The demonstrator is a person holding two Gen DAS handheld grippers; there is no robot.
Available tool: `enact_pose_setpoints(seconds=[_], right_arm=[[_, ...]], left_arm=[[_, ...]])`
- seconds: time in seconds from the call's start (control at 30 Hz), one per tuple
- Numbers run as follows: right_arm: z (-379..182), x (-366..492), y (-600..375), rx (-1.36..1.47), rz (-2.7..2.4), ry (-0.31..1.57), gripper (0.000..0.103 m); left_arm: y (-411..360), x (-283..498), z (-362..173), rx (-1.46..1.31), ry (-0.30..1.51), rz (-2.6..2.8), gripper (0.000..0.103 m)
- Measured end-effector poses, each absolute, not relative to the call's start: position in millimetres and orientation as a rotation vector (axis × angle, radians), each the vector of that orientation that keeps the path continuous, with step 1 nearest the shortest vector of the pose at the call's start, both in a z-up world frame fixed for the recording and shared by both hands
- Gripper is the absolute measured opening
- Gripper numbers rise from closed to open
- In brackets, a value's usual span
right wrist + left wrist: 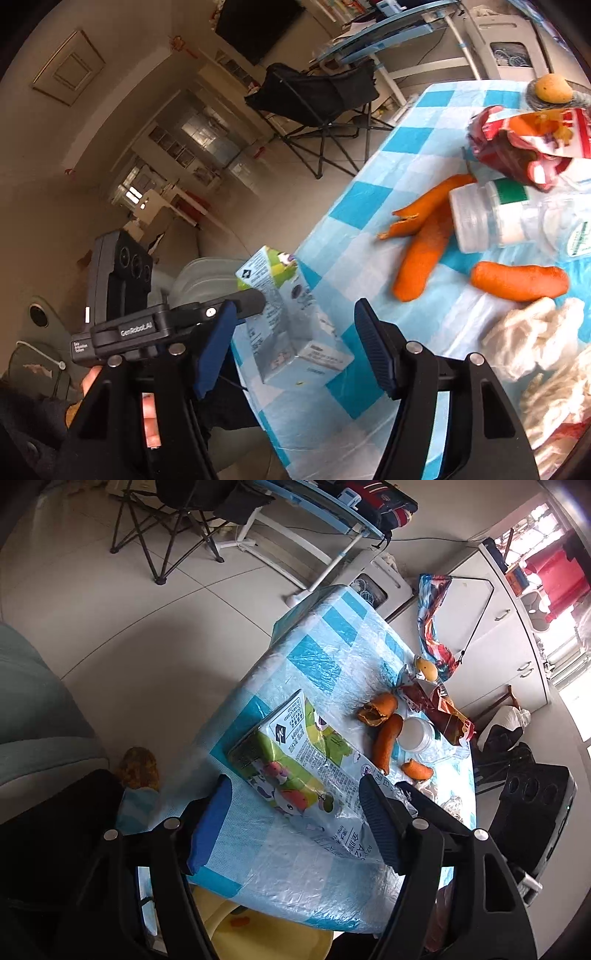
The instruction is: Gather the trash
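Right at the near edge of the checked tabletop (325, 635) lies a flattened milk carton (295, 760), between the spread fingers of the left hand-held gripper (295, 827), whose pads do not press it. From the right wrist view the right hand-held gripper (291, 350) also stands spread and empty, the carton (284, 325) just ahead. Farther along sit orange peels (386, 738), a white jar (415, 734) on its side, a red snack wrapper (439, 712) and crumpled tissue (532, 336). A folding chair (177, 517) stands on the floor beyond.
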State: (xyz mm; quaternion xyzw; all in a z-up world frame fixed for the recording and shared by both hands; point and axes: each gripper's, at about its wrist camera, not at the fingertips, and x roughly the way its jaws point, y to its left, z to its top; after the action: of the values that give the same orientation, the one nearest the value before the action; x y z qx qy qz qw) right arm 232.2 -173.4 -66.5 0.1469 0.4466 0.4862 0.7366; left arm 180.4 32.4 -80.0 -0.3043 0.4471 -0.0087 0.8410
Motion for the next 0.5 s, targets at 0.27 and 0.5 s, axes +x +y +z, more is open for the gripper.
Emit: enact_pose_setpoints(seconds=[0.27,0.5], right_arm=[[-57.9,214.1,-155.4,0.242,1.304,1.025,0.068],[-45.7,205.1,-165.5,0.131,1.276,1.014,0.074]], left_arm=[[25.9,182.6,-79.2,-0.569,0.945,-0.016,0.069],[19.5,183.5,-78.9,-0.505,0.944,-0.011,0.069]])
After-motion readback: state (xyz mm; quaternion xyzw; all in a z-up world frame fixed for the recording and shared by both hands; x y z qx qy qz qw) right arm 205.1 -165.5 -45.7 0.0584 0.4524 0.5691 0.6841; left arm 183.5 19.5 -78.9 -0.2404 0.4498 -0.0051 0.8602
